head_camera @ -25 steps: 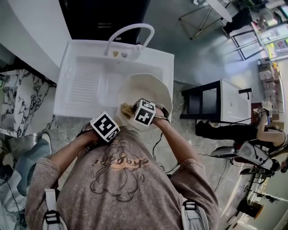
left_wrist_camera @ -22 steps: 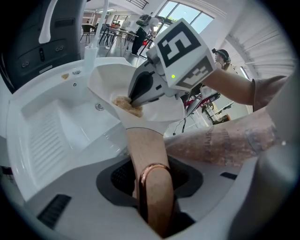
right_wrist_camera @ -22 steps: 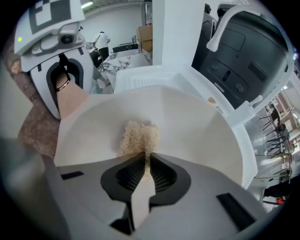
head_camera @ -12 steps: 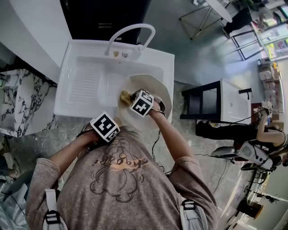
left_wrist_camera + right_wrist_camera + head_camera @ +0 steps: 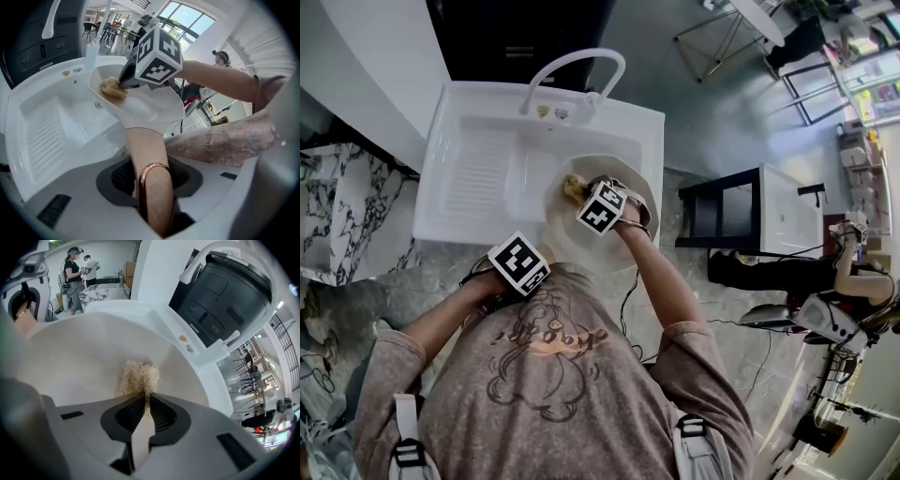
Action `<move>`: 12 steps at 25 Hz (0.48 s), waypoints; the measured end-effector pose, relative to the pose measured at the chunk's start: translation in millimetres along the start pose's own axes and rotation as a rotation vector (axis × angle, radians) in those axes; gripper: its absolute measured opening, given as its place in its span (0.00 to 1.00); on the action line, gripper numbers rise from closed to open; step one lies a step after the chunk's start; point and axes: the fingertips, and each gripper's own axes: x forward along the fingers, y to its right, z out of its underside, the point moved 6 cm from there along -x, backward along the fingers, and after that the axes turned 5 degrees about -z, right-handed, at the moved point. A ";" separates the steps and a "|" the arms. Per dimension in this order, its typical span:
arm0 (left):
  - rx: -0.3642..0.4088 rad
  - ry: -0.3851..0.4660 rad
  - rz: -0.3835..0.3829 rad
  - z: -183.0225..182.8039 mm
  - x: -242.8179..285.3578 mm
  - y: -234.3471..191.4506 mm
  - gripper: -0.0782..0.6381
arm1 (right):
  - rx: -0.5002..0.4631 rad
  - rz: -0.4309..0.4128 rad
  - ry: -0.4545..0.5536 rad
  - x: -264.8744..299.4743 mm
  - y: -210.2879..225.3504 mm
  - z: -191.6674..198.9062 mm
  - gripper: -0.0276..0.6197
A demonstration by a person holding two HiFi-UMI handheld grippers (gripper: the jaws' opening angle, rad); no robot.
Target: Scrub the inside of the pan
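Pan [image 5: 581, 248] held tilted over the sink [image 5: 478, 117], scrubber [image 5: 573, 189] against its inside

We see the pale, cream-coloured pan with its open side turned toward the right gripper [image 5: 144, 404]. That gripper is clamped on the tan, fibrous scrubber, which sits straight ahead of its jaws and flat against the pan's far inner wall, on the faucet [image 5: 572, 70] side. The wooden handle [image 5: 143, 145], with a copper ring at its end, runs back from the bowl toward us and into the left gripper [image 5: 152, 197], which is closed tight on it. We judge the next stroke needs the right gripper to sweep across the wall while the left braces along the handle's axis. The pan's inside looks smooth, with no residue that we can make out.
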 end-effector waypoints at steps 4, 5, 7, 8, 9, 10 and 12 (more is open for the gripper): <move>-0.006 -0.002 0.005 0.7 2.0 -1.7 0.34 | 0.013 0.048 -0.021 7.7 12.6 14.9 0.12; -0.006 -0.002 0.005 0.7 1.8 -1.7 0.34 | 0.011 0.057 -0.030 7.9 15.0 18.3 0.12; -0.005 -0.001 0.004 0.8 0.4 -1.4 0.34 | -0.011 0.070 -0.055 6.2 18.5 24.1 0.12; -0.004 0.001 0.003 0.8 -0.2 -1.1 0.34 | -0.034 0.075 -0.074 5.3 19.5 27.3 0.12; -0.002 0.002 0.001 0.8 -0.7 -0.8 0.34 | -0.064 0.081 -0.096 4.5 20.1 30.9 0.12; -0.001 0.004 0.000 0.8 -0.8 -0.5 0.34 | -0.097 0.087 -0.120 3.8 20.3 35.1 0.12; -0.001 0.006 -0.001 1.2 -0.7 -0.3 0.34 | -0.154 0.092 -0.160 2.7 19.4 43.9 0.12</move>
